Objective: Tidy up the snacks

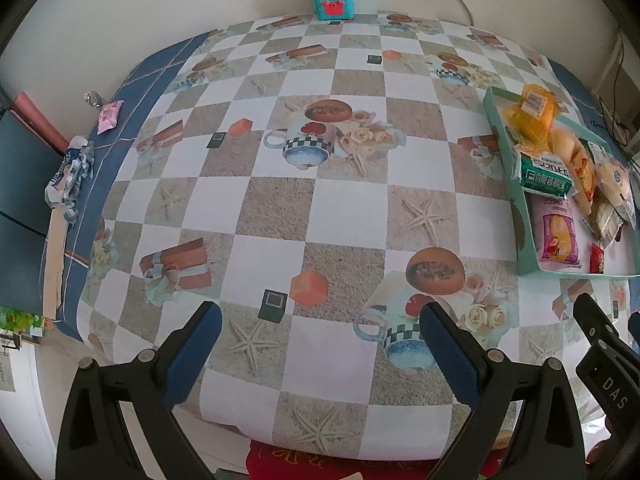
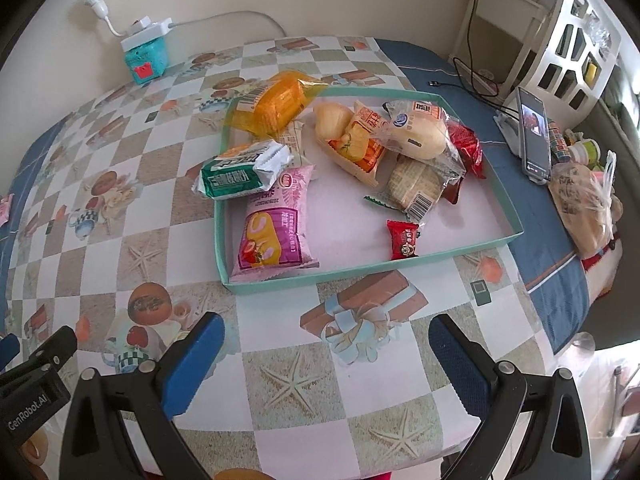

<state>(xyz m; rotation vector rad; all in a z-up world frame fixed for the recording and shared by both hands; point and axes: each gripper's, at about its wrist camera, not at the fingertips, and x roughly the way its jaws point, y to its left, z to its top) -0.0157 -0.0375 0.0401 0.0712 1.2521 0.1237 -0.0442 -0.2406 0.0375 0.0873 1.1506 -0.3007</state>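
Both grippers [image 1: 320,320] [image 2: 326,332] low, fingers [image 2: 200,356] apart

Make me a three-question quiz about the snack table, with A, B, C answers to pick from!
1. Where is the pink snack packet?
A. Inside the green tray, at its near left corner
B. On the floor
C. On top of the phone

2. What colour is the small box by the wall, under the white power strip?
A. Black
B. Teal with a red patch
C. Purple

3. What are the left gripper and right gripper doing?
A. Each squeezes a snack
B. Both are open and hold nothing
C. One is closed on the tray

Answers:
1. A, the packet lies within the tray's rim against the near left corner.
2. B, the box is teal and a red patch shows on its front.
3. B, each pair of blue fingers stands wide apart with only tablecloth between.
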